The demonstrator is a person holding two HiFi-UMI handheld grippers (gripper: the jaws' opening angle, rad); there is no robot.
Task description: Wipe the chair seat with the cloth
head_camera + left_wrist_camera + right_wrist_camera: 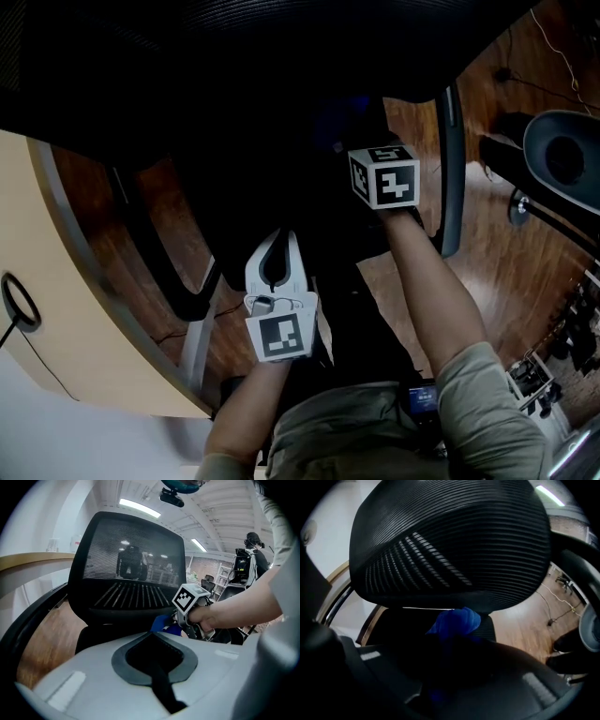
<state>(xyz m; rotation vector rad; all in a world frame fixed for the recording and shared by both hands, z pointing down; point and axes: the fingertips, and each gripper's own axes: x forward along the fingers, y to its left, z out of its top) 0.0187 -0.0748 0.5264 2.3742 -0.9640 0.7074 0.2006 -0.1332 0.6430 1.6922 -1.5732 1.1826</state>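
Observation:
A black office chair fills the scene, with its mesh backrest (454, 541) (126, 569) upright and its dark seat (300, 197) below me. My right gripper (454, 641) is shut on a bunched blue cloth (457, 620) (164, 623), held low over the seat close to the base of the backrest. Its marker cube (384, 175) shows in the head view, while its jaws are lost in the dark there. My white left gripper (284, 236) hovers over the seat's front part, nearer to me, with its jaws closed together and nothing between them.
A beige desk (56, 281) curves along the left. The chair's armrests (451, 169) (178, 281) flank the seat. Wooden floor (506, 253) lies to the right, with another chair's base (562, 159) and a cable on it. A person (253, 541) stands far back.

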